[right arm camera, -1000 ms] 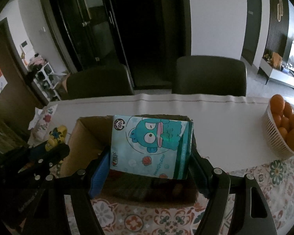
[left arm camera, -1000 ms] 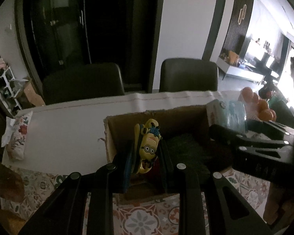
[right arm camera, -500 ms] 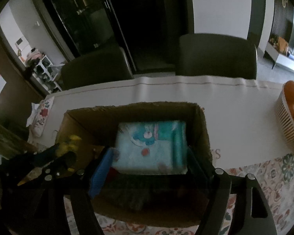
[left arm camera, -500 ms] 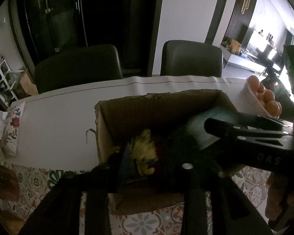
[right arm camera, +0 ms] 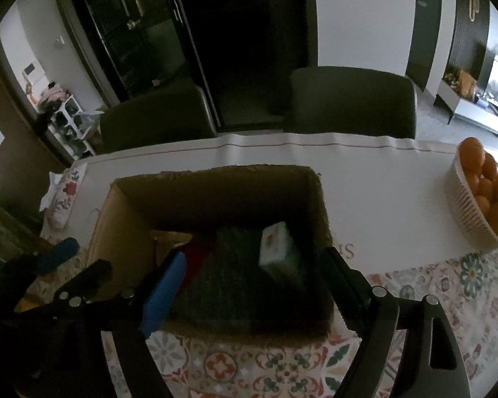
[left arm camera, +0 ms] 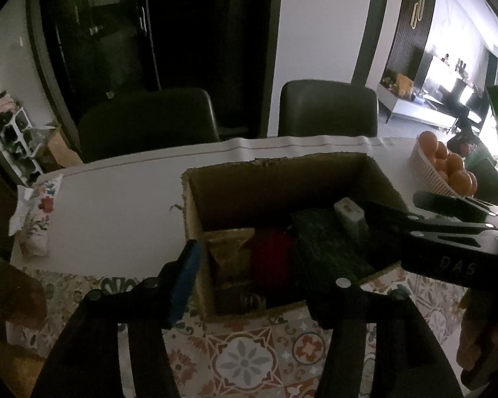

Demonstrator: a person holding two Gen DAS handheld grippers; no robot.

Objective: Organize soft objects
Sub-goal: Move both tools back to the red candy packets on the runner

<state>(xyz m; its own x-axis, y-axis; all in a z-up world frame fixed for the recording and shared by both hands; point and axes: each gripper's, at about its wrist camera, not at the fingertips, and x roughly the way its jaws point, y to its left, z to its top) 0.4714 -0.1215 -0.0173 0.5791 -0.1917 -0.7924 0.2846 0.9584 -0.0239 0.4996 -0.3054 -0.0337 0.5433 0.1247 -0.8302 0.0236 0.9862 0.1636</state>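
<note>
Both grippers hang over the cardboard box (right arm camera: 116, 219), jaws opening with nothing between them: the left gripper (left arm camera: 259, 282) above its near-left corner, the right gripper (right arm camera: 249, 278) just behind the pale tissue pack (right arm camera: 275, 245) lying inside among dark cloths (right arm camera: 235, 265)

Both wrist views close above the cardboard box (left arm camera: 282, 179) (right arm camera: 215, 179), angled down and toward the chairs (right arm camera: 352, 99); left from its left, right from its right; box, tabletop (left arm camera: 116, 199), orange basket (right arm camera: 468, 205) shared.
</note>
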